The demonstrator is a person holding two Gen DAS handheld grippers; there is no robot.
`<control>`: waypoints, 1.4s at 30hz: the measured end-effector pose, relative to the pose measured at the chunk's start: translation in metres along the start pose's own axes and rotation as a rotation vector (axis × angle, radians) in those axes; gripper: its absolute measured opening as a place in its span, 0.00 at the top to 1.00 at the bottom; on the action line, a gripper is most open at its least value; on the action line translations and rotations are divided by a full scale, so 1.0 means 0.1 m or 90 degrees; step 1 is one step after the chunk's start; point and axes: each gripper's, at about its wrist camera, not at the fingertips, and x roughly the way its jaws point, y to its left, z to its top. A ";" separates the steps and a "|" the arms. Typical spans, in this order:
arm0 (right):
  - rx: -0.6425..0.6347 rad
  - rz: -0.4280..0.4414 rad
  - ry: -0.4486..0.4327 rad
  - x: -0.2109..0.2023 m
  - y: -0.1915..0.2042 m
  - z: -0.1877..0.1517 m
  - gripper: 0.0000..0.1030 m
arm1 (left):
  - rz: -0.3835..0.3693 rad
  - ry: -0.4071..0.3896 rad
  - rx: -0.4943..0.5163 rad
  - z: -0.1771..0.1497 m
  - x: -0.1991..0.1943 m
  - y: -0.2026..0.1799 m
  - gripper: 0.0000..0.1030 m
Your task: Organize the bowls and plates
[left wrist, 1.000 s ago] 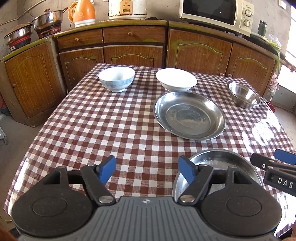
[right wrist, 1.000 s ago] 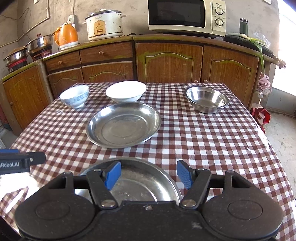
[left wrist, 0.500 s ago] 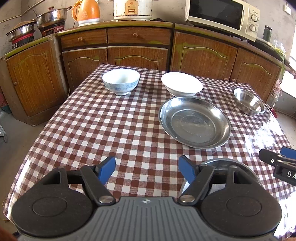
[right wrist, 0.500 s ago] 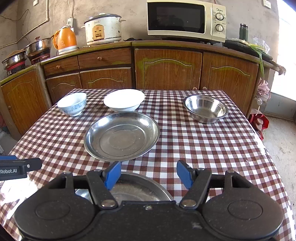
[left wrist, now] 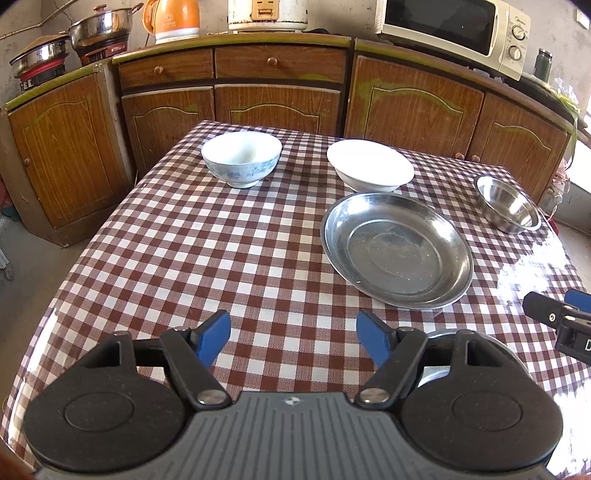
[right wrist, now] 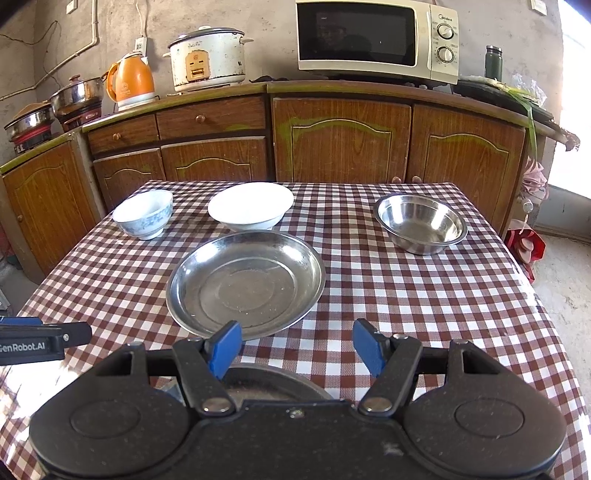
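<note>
On the checked table (left wrist: 207,258) stand a blue-patterned white bowl (left wrist: 241,158) (right wrist: 144,213), a plain white bowl (left wrist: 369,164) (right wrist: 251,205), a large steel plate (left wrist: 397,249) (right wrist: 245,282) and a small steel bowl (left wrist: 506,203) (right wrist: 421,221). A second steel plate (right wrist: 273,382) (left wrist: 439,334) lies at the near edge, mostly hidden under my grippers. My left gripper (left wrist: 293,334) is open and empty above the near cloth. My right gripper (right wrist: 297,343) is open and empty above the near plate.
Wooden cabinets (right wrist: 340,136) run behind the table, with a microwave (right wrist: 376,37), rice cooker (right wrist: 207,59), orange kettle (right wrist: 129,81) and pots (left wrist: 99,26) on top. The floor drops off to the left and right of the table.
Both grippers have pulled back and risen. The near steel plate has slid further under them in view. The dishes have not moved.
</note>
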 end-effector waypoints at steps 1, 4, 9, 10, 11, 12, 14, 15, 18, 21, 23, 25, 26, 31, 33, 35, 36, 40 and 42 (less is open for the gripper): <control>0.001 0.001 0.001 0.02 -0.01 0.01 0.23 | 0.000 0.002 -0.001 0.02 0.02 -0.01 0.25; 0.000 -0.001 0.004 0.06 -0.03 0.03 0.23 | -0.002 0.006 0.003 0.08 0.08 -0.04 0.25; 0.005 -0.002 0.008 0.17 -0.11 0.09 0.23 | 0.000 0.004 0.017 0.19 0.16 -0.11 0.25; 0.006 -0.002 0.010 0.20 -0.13 0.10 0.23 | 0.000 0.003 0.019 0.21 0.18 -0.12 0.25; 0.007 -0.002 0.012 0.22 -0.14 0.12 0.23 | 0.000 0.003 0.020 0.22 0.19 -0.13 0.25; 0.008 -0.001 0.012 0.25 -0.15 0.13 0.23 | 0.002 0.003 0.020 0.24 0.21 -0.14 0.25; 0.007 0.002 0.013 0.29 -0.17 0.15 0.23 | 0.004 0.004 0.021 0.27 0.24 -0.15 0.25; 0.006 0.002 0.014 0.32 -0.17 0.17 0.23 | 0.005 0.005 0.022 0.29 0.27 -0.15 0.25; 0.004 0.004 0.016 0.40 -0.19 0.20 0.23 | 0.009 0.009 0.023 0.32 0.33 -0.16 0.25; 0.006 0.007 0.019 0.48 -0.21 0.25 0.23 | 0.013 0.011 0.024 0.36 0.40 -0.17 0.25; 0.003 0.007 0.021 0.55 -0.22 0.28 0.23 | 0.016 0.015 0.025 0.39 0.46 -0.16 0.25; 0.001 0.005 0.024 0.62 -0.24 0.30 0.23 | 0.018 0.018 0.026 0.42 0.52 -0.16 0.25; 0.001 0.005 0.027 0.66 -0.25 0.32 0.23 | 0.019 0.018 0.028 0.44 0.54 -0.16 0.25; -0.008 0.004 0.038 0.87 -0.28 0.39 0.23 | 0.026 0.024 0.036 0.51 0.69 -0.16 0.25; -0.004 0.006 0.043 0.95 -0.30 0.42 0.23 | 0.030 0.027 0.040 0.54 0.75 -0.16 0.25; -0.001 0.010 0.049 1.03 -0.32 0.44 0.23 | 0.033 0.029 0.043 0.57 0.82 -0.17 0.25; 0.000 0.009 0.051 1.06 -0.32 0.45 0.23 | 0.034 0.031 0.044 0.59 0.85 -0.17 0.25; 0.003 0.006 0.064 1.22 -0.36 0.46 0.23 | 0.037 0.035 0.053 0.62 0.96 -0.19 0.25; 0.006 0.008 0.070 1.28 -0.38 0.47 0.23 | 0.037 0.037 0.055 0.64 1.00 -0.19 0.25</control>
